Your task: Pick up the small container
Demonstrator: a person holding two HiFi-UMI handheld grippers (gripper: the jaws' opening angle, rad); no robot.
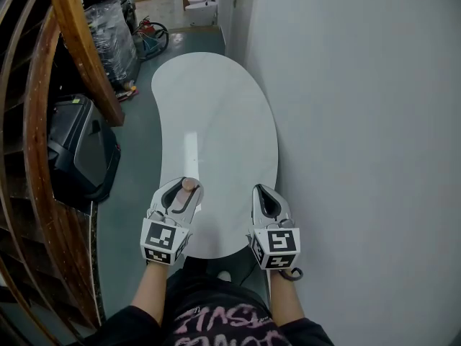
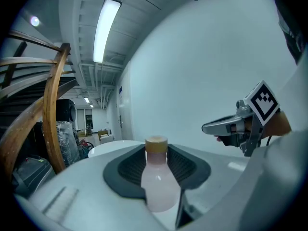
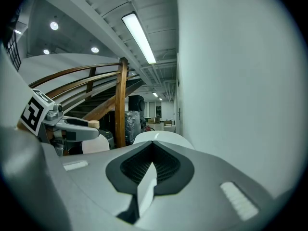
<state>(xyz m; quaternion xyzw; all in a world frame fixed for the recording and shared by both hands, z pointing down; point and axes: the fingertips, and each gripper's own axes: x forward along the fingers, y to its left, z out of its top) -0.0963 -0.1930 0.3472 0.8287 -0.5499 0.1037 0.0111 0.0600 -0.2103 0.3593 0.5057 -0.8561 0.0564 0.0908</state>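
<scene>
A white kidney-shaped counter (image 1: 216, 114) runs up the middle of the head view, its right edge against a pale wall (image 1: 360, 121). A curved wooden stair rail (image 1: 79, 42) fills the upper left of the frame, with a black bin (image 1: 79, 150) on the dark floor below it. At lower left of centre, the left gripper (image 1: 186, 187) sits over the counter's near end, its jaws closed against the sides of the small container (image 1: 189, 184). This is a pale pink bottle with a tan cap, upright between the pads (its base is hidden, so contact with the counter cannot be judged). To the right, apart from it, the right gripper (image 1: 263, 193) has its jaws pressed together with nothing between them.
</scene>
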